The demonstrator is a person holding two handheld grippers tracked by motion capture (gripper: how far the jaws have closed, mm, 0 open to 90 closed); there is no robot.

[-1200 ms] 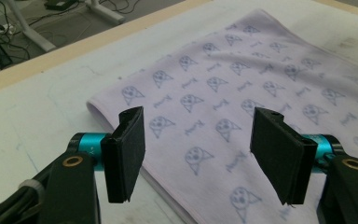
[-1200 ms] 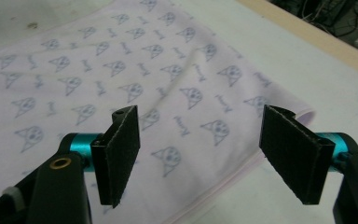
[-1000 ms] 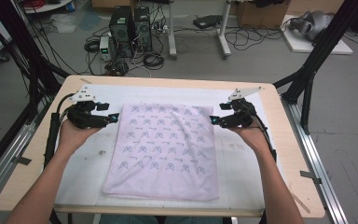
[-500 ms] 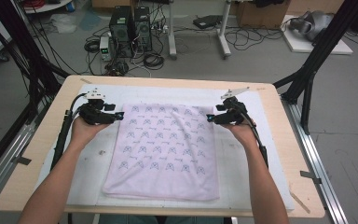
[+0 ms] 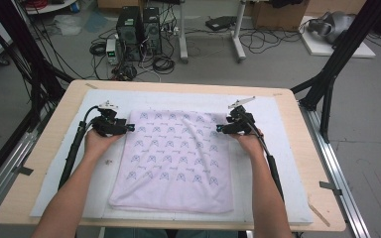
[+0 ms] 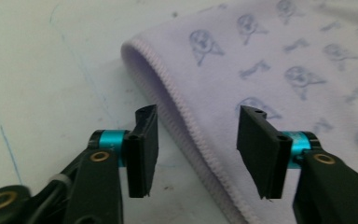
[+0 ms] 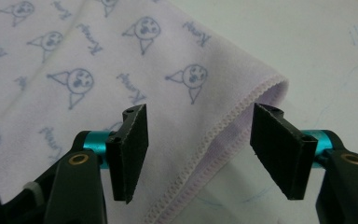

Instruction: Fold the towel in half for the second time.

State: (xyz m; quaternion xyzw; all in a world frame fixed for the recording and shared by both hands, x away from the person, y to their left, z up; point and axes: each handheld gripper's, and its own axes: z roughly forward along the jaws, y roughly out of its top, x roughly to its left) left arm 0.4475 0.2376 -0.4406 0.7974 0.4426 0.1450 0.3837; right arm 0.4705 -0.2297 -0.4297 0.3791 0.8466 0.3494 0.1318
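Both hands have dropped to the lilac printed towel (image 5: 176, 158) flat on the white-matted surface (image 5: 287, 163), left hand-held gripper (image 5: 128, 128) and right hand-held gripper (image 5: 219, 129) straddling its far corners, jaws narrowing yet unclamped—pinch next, I'd say, then fold.

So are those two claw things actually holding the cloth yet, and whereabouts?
Not yet. Each gripper, left and right, straddles a stitched side edge of the lilac towel near a far corner, jaws closing but not pressing it.

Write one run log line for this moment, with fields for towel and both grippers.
towel: flat on white mat | left gripper: open, closing, astride left hem | right gripper: open, closing, astride right hem | grip: not yet
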